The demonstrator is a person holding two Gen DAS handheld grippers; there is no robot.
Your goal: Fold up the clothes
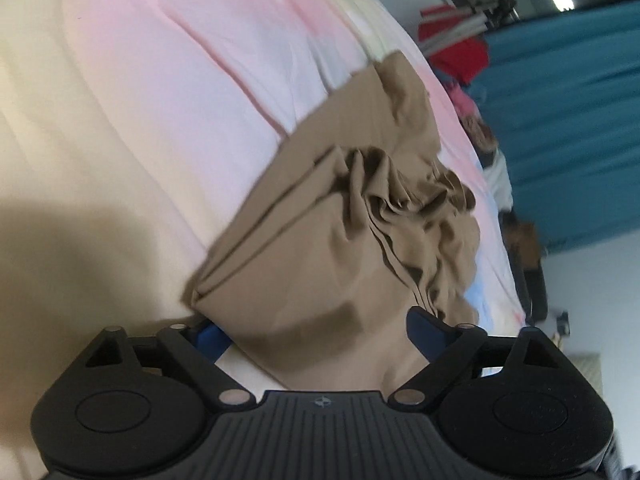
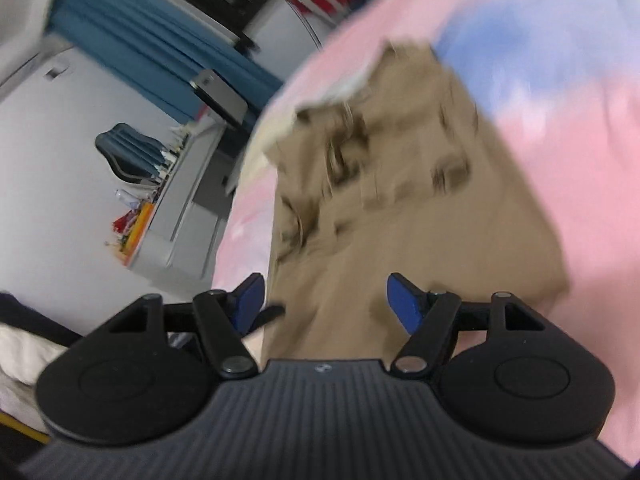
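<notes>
**Tan garment half-folded, both tongs spread over it**

Nearest me, the left tongs (image 1: pixel 316 330) stand wide, with the tan garment (image 1: pixel 340 216) lying between the fingers but not pinched. The right tongs (image 2: pixel 324 304) are also released, hanging over the near edge of the same cloth. The garment lies on the bed (image 1: pixel 140 100), its pastel sheet beneath, the far end all bunched up. My worry: closing on one layer only would drag the fold apart.
</notes>
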